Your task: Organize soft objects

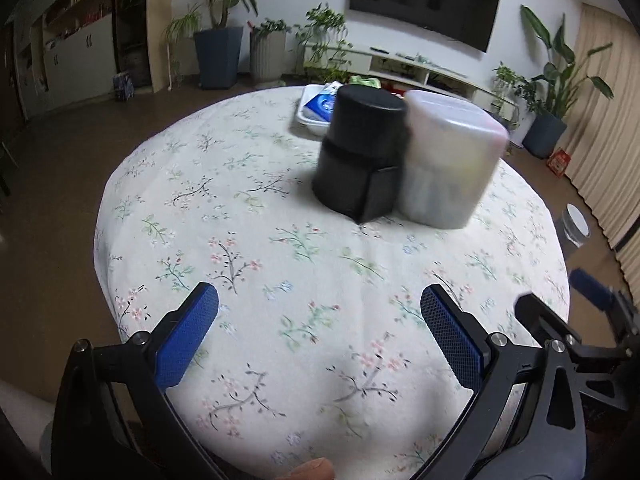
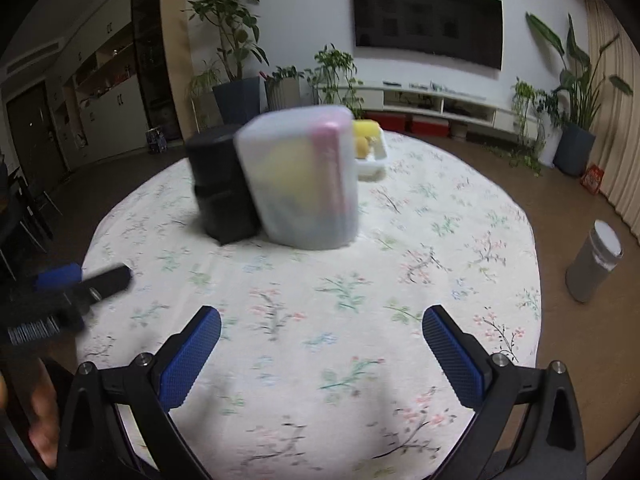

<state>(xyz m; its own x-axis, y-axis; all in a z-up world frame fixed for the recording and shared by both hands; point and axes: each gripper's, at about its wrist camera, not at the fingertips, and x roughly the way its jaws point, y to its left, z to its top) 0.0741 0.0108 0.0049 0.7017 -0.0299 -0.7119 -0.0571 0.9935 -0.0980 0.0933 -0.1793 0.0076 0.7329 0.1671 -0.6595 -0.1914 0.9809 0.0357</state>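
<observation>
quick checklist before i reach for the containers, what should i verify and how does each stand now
1. Left tongs open and holding nothing: ok.
2. Right tongs open and holding nothing: ok.
3. Black container upright on the tablecloth: ok.
4. Translucent container has its lid on: ok; it stands against the black one, so no gap between them for a finger: not ok.
5. Path from both tongs to the containers is bare cloth: ok.
6. White tray behind holds soft items, exact contents: cannot tell, blurred.
</observation>
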